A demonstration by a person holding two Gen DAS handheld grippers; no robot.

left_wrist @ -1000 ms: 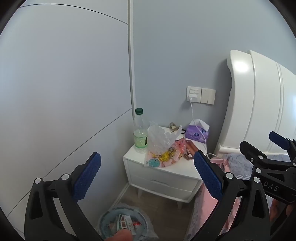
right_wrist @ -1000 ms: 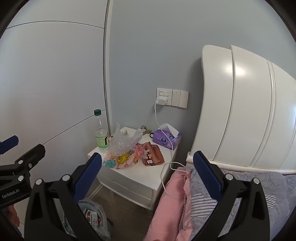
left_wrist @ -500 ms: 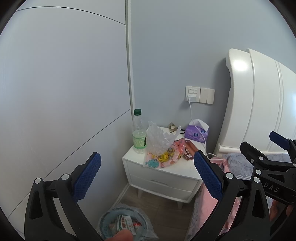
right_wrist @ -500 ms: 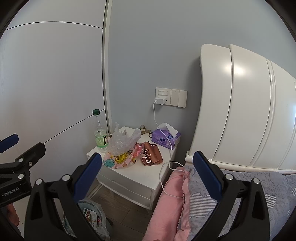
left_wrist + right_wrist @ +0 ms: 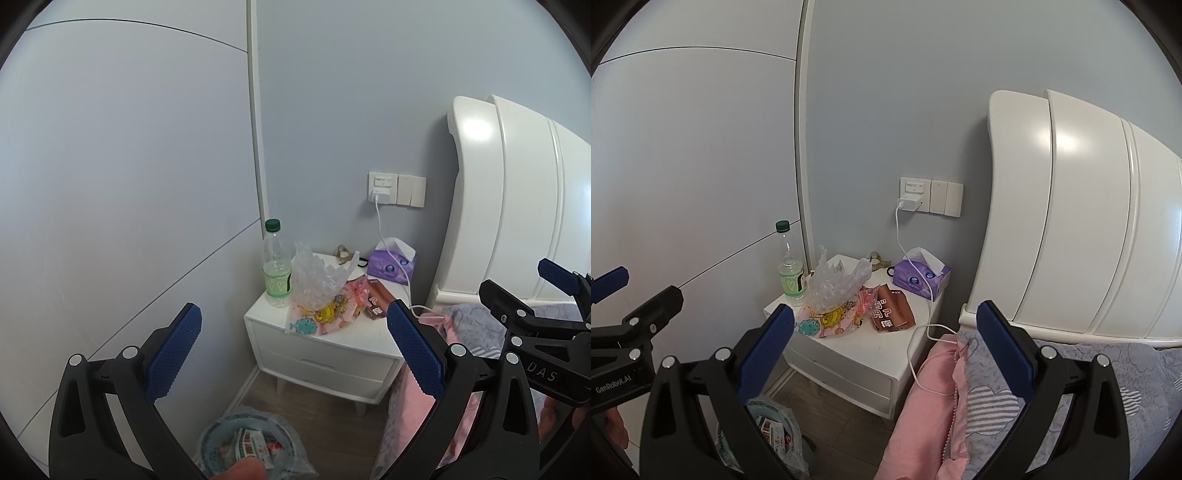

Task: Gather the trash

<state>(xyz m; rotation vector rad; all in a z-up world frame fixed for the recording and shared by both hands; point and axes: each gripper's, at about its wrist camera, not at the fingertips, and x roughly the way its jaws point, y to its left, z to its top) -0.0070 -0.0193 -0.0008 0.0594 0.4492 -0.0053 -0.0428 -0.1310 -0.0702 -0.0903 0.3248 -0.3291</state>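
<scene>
- Your left gripper [image 5: 293, 323] has its jaws spread wide with nothing between the blue pads; it hangs in the air short of the nightstand [image 5: 321, 354].
- Your right gripper [image 5: 886, 319] is just as wide apart and holds nothing, also off the nightstand and above the bed's pink bedding [image 5: 934, 402].
- The trash sits on the nightstand top: a clear plastic bottle [image 5: 275, 266] with a green cap stands upright at the front left corner.
- Just beside it a crumpled clear plastic bag [image 5: 319, 280] rests on a colourful cartoon wrapper [image 5: 321, 317], which overhangs the front edge.
- A brown snack packet [image 5: 892, 308] lies flat near the middle of the top, touching the wrapper's right side.
- A purple tissue box [image 5: 921, 277] stands at the back right corner, with a white charging cable [image 5: 916, 354] running over it and off the right edge.
- A lined trash bin [image 5: 253, 445] sits on the floor below the front left corner, with scraps already inside.
</scene>
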